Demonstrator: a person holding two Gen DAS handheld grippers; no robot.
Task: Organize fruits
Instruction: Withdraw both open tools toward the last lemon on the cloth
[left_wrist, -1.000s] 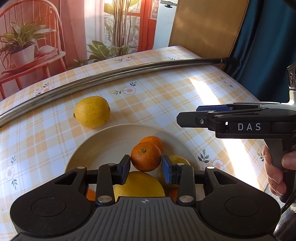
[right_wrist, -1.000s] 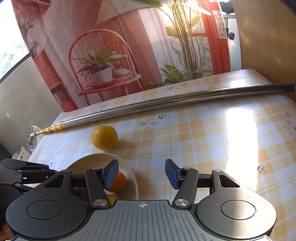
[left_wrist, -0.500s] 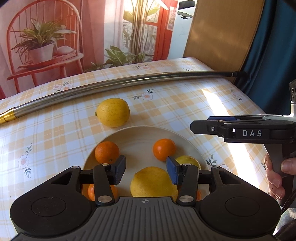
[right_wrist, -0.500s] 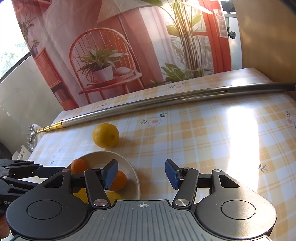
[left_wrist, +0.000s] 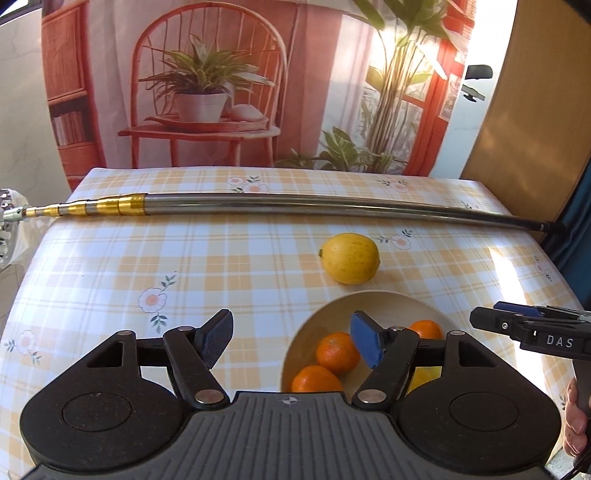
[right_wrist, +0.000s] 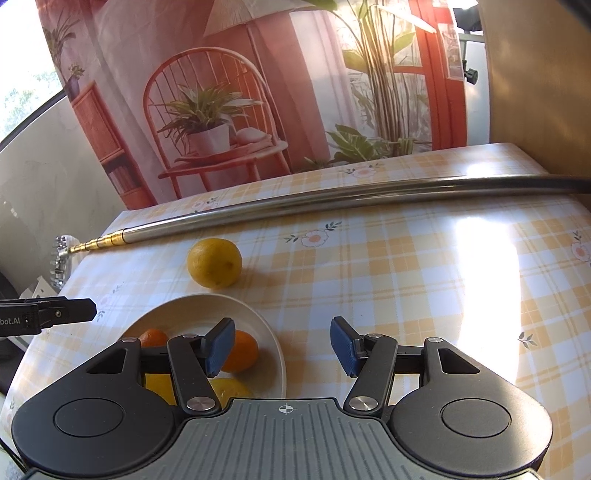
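Left gripper (left_wrist: 291, 341) held above a yellow-checked tablecloth (left_wrist: 110, 266), jaws spread wide with nothing between them. Just ahead and to the right, a cream bowl (left_wrist: 384, 301) holding oranges (left_wrist: 337, 352), partly masked by the right-hand finger (left_wrist: 365, 347). Beyond the bowl's far rim, a lone lemon (left_wrist: 350, 258) resting on the cloth. Farther ahead, a long metal pole (left_wrist: 295, 205) lying across the table. At far right, the right gripper (left_wrist: 532, 328), seen side-on, with part of a hand (left_wrist: 576, 421) below it.

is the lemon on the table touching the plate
Apart. The right wrist view shows a strip of tablecloth between the lemon and the plate rim.
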